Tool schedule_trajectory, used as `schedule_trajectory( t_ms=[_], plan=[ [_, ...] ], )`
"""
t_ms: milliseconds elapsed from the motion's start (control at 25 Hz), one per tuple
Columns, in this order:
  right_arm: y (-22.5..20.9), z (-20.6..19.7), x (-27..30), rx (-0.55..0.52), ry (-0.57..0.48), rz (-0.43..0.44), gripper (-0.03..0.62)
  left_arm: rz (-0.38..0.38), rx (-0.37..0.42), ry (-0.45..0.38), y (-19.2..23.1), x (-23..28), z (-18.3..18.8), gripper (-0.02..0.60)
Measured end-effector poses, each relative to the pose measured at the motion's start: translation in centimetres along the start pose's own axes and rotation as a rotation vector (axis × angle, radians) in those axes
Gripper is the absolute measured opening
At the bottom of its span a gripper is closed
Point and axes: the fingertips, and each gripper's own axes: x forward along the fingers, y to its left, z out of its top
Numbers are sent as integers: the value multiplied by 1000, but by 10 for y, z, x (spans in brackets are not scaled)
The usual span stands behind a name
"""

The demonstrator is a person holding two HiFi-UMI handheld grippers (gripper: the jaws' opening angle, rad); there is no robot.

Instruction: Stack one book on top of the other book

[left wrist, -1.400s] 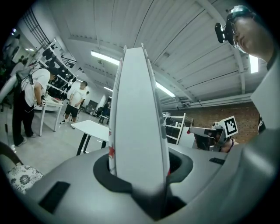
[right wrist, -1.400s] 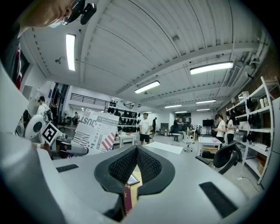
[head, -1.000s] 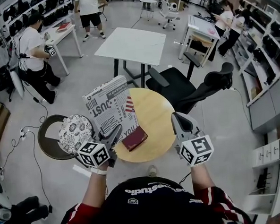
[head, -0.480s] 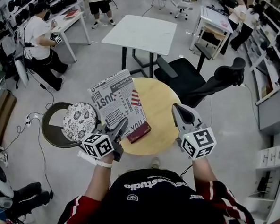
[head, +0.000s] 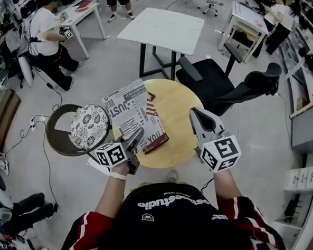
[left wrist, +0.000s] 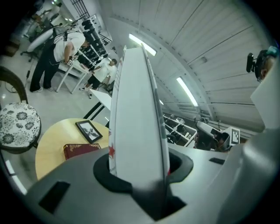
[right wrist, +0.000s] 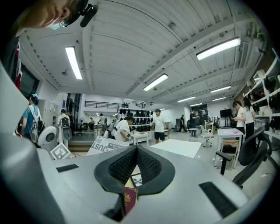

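A large book (head: 128, 116) with a white newspaper-print cover hangs over the left part of the round wooden table (head: 178, 115). My left gripper (head: 137, 135) is shut on its near edge. In the left gripper view this book (left wrist: 136, 113) stands edge-on between the pads. A small dark red book (head: 155, 143) lies flat on the table just right of the large book's near corner, and it also shows as the red book (left wrist: 81, 150) in the left gripper view. My right gripper (head: 194, 116) hovers over the table's right side, shut and empty, with the red book (right wrist: 129, 199) visible past its pads.
A small picture frame (head: 151, 97) lies on the table beyond the books. A stool with a patterned cushion (head: 89, 126) stands left of the table. A black office chair (head: 218, 91) is behind it on the right, and a white table (head: 164, 29) stands farther back. People work at desks along the back.
My left gripper has come down and rolled, bringing the large book lower over the table and nearer the red book. The right gripper shifted slightly.
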Motion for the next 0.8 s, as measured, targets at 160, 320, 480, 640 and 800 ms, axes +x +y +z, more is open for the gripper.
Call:
schedule_trajectory(
  t_ms=[160, 320, 480, 640, 800],
  plan=[
    [-2, 1, 2, -1, 2, 11, 28, 21, -38, 25, 16, 9, -12, 169],
    [-2, -3, 1, 7, 10, 17, 28, 17, -122, 42, 26, 17, -27, 169],
    [-7, -5, 0, 13, 15, 12, 28, 25, -155, 89, 33, 23, -43, 169],
    [-15, -11, -4, 23, 24, -1, 28, 28, -209, 106, 38, 29, -58, 169],
    [-16, -14, -2, 25, 34, -8, 28, 32, -266, 117, 48, 38, -68, 169]
  ],
)
